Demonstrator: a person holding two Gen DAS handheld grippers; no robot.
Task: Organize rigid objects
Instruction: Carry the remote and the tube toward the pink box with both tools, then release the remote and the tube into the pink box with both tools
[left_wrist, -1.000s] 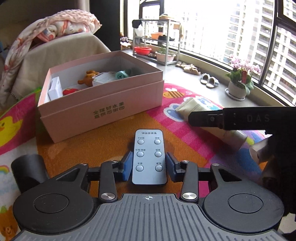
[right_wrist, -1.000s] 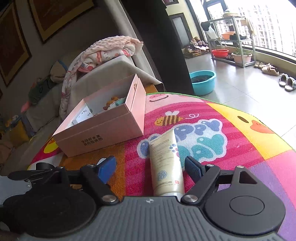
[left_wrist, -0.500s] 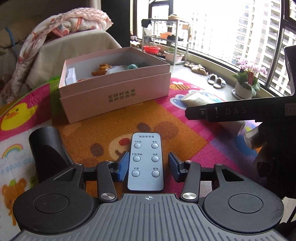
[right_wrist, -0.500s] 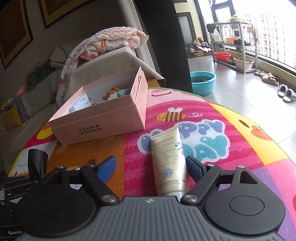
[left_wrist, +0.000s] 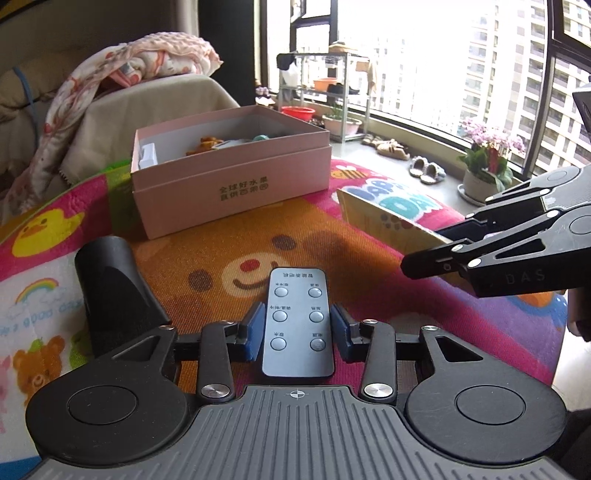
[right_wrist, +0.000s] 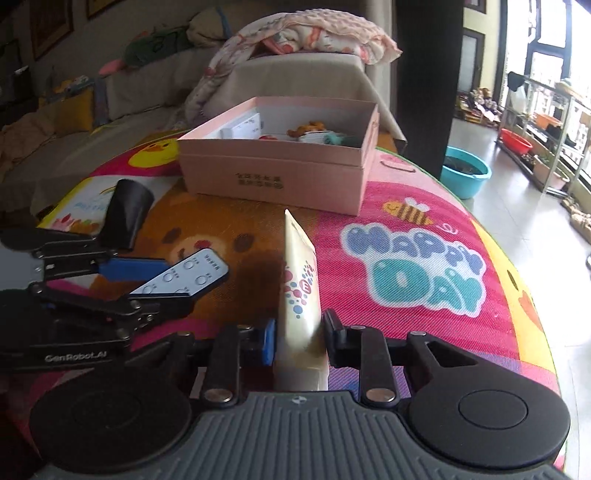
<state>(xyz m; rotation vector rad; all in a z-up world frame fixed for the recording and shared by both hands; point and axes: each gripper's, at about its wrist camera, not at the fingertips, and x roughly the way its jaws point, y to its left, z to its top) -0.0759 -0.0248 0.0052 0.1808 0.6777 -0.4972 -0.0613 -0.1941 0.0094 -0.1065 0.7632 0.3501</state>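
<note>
A grey remote control (left_wrist: 297, 325) with several round buttons lies between the blue pads of my left gripper (left_wrist: 297, 332). Its jaws are closing and the pads press on the remote's sides. It is held above the play mat, as the right wrist view shows the remote (right_wrist: 188, 275) raised. My right gripper (right_wrist: 299, 339) is shut on a cream tube (right_wrist: 301, 280), which stands on its edge and points toward the pink box (right_wrist: 273, 177). In the left wrist view the tube (left_wrist: 384, 221) sticks out of the right gripper (left_wrist: 436, 258) at the right.
The open pink box (left_wrist: 236, 192) holds several small toys and a white item. A black cylinder (left_wrist: 114, 280) lies on the colourful mat at the left. A sofa with a blanket stands behind the box. Shoes, a flowerpot and a shelf line the window.
My right gripper has shut on the cream tube and rolled, so the tube now stands on edge. The left gripper has drawn back from the box with the remote between its pads.
</note>
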